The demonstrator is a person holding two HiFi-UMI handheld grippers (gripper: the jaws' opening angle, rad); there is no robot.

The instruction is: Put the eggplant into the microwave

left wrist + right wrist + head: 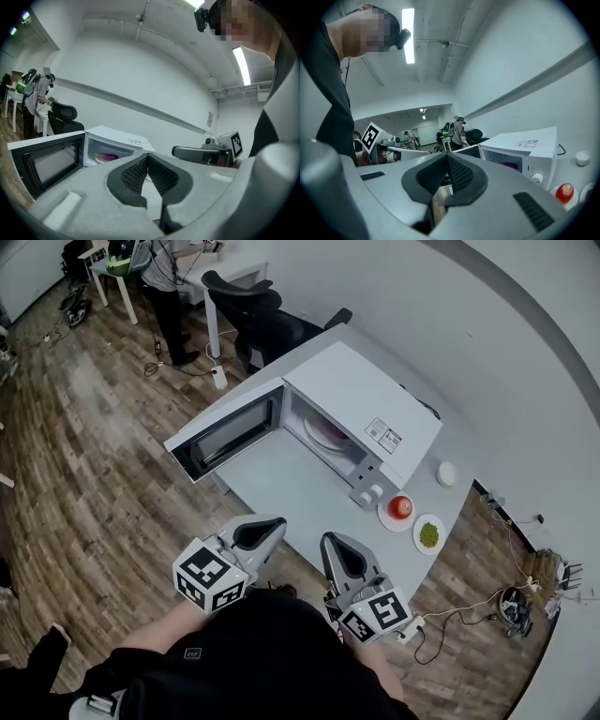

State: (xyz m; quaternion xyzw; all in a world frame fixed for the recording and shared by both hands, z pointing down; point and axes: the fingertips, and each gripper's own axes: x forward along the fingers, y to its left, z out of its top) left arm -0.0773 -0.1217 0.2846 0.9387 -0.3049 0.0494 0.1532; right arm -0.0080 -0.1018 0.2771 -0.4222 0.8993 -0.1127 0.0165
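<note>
Eggplant (108, 157) on plate (97, 160) inside open microwave (375, 395)

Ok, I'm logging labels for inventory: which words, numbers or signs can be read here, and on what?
Sticker on top of the microwave: print too small to read.
Wall notice: too small to read.
Marker cubes: black-and-white square patterns, no words.
No legible text anywhere.

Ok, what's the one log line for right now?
eggplant: inside microwave | door: open | left tool: shut, empty | right tool: shut, empty
</note>
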